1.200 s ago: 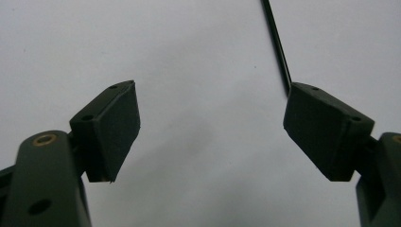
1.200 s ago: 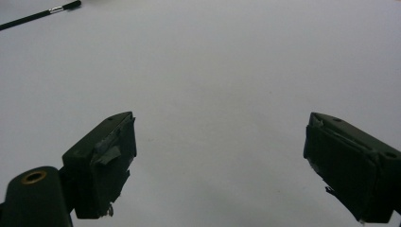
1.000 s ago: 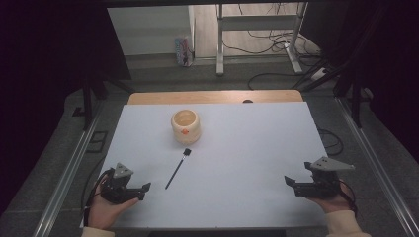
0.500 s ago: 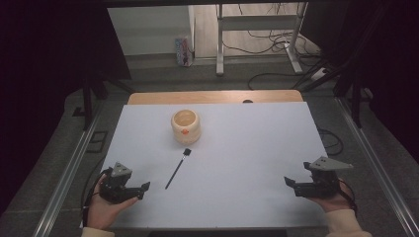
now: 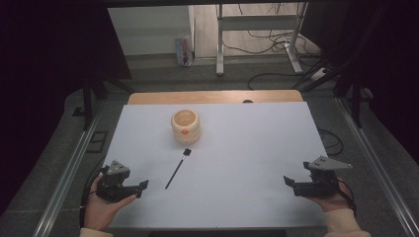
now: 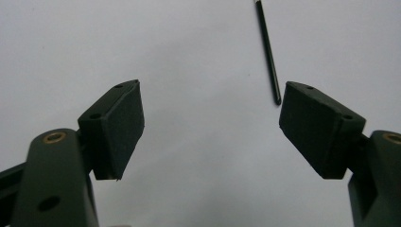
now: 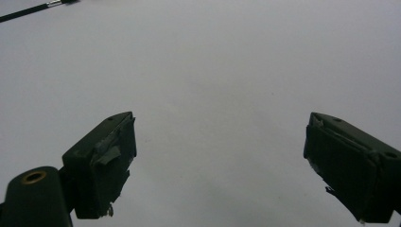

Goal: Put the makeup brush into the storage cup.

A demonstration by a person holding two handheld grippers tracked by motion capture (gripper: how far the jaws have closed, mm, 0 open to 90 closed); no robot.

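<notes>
Brush (image 5: 178,167): thin black stick with a small dark head, flat on the white worktop (image 5: 247,148), a little left of centre. It lies on a slant, head end toward the far side, tail end toward the near left corner. Nothing touches it.

Cup (image 5: 186,126): pale, rounded, open at the top, upright beyond the head of the brush, near it but apart. Small orange mark on its near side.

Left gripper (image 5: 141,188): held in the person's left hand (image 5: 101,205) at the near left of the worktop, pointing inward toward the tail of the brush. From its own camera, left gripper (image 6: 210,120), the fingers (image 6: 120,125) stand wide apart with bare worktop between them. The tail end of the brush (image 6: 268,52) shows just above the right finger; whether the tip touches it or lies beyond it, cannot tell.

Right gripper (image 5: 288,183): in the right hand (image 5: 332,200) at the near right edge, well apart from brush and cup, pointing left. In its own view, right gripper (image 7: 217,158), the fingers (image 7: 101,163) are spread wide, holding nothing. A stretch of the brush (image 7: 28,13) crosses the top left corner there.
</notes>
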